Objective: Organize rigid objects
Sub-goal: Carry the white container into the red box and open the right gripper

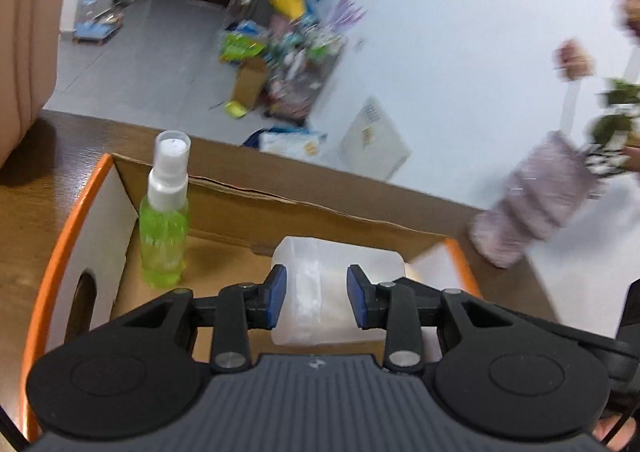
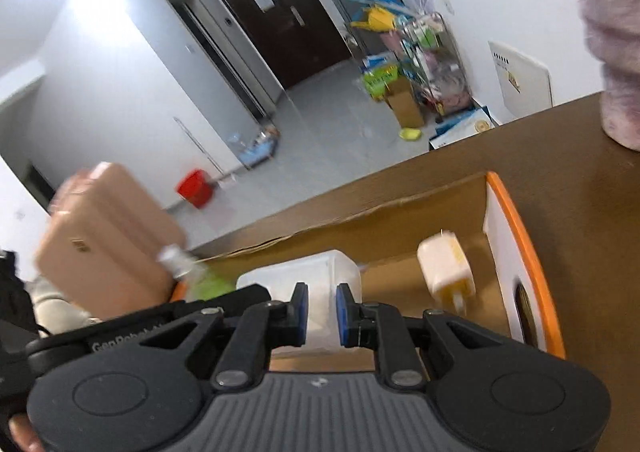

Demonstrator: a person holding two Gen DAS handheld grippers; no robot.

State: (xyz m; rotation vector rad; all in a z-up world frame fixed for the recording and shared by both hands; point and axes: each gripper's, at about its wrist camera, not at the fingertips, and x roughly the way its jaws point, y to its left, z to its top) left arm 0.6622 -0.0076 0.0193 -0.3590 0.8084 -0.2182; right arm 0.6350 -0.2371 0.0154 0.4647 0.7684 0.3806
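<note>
While the left wrist camera looks down over a brown wooden table (image 1: 28,212), the left hand-held gripper (image 1: 316,302) hangs above an open cardboard box (image 1: 280,208) with orange-edged white end flaps, its blue pads (image 1: 276,302) drawn in close with nothing pinched between them; a translucent white plastic container (image 1: 320,272) lies on the box floor behind the jaws. A green spray bottle (image 1: 164,220) with a clear cap stands upright in the box's left corner. A blurred lilac wrapped bouquet (image 1: 532,196) rests at the table's far right edge, and a tan chair back (image 1: 28,32) rises at left. Beyond the table lie a grey tiled floor and a cluttered rack of bags (image 1: 288,44) against the white wall. From the right wrist camera, the right hand-held gripper (image 2: 322,314) is likewise clenched and empty over the same box (image 2: 400,220), the translucent container (image 2: 308,272) showing past its nearly closed blue pads (image 2: 344,314). A small white-and-yellow bottle (image 2: 446,268), smeared by motion, is seen near the box's right end flap; whether it rests on the floor there cannot be told. The green spray bottle (image 2: 192,272) shows blurred at the box's left, a red bucket (image 2: 195,188) stands on the floor, and a dark door (image 2: 284,16) closes the hallway.
</note>
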